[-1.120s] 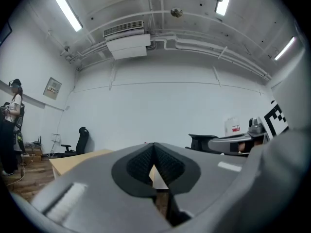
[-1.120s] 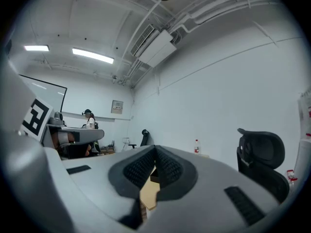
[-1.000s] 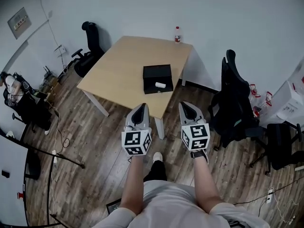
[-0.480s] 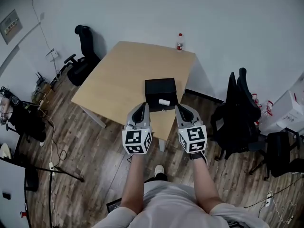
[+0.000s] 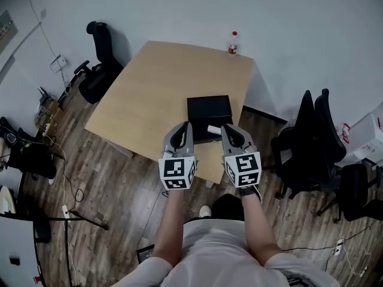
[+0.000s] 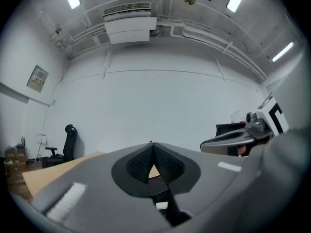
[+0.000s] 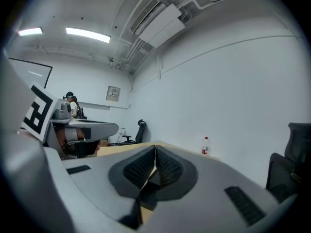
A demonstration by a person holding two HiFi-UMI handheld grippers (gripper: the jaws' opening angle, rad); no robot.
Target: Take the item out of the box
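A black box (image 5: 209, 113) lies open on the wooden table (image 5: 155, 100), near its front right corner. A small white item (image 5: 214, 128) rests at the box's near edge. My left gripper (image 5: 184, 126) hangs just left of the box's near corner, its jaws shut with nothing between them. My right gripper (image 5: 225, 128) hovers right beside the white item, also shut and empty. In the left gripper view the left gripper (image 6: 152, 147) points level across the table, with a sliver of the white item (image 6: 162, 206) under the jaws. The right gripper (image 7: 155, 150) shows the tabletop beyond its tips.
A plastic bottle (image 5: 233, 42) stands at the table's far edge. Black office chairs stand at the far left (image 5: 99, 52) and at the right (image 5: 311, 142). White cartons (image 5: 366, 142) sit at the right wall. Cables and a stand lie on the wooden floor at left.
I have stepped closer to the table. Both grippers have moved forward from above the floor to the table's near edge, beside the box. Both stay shut.
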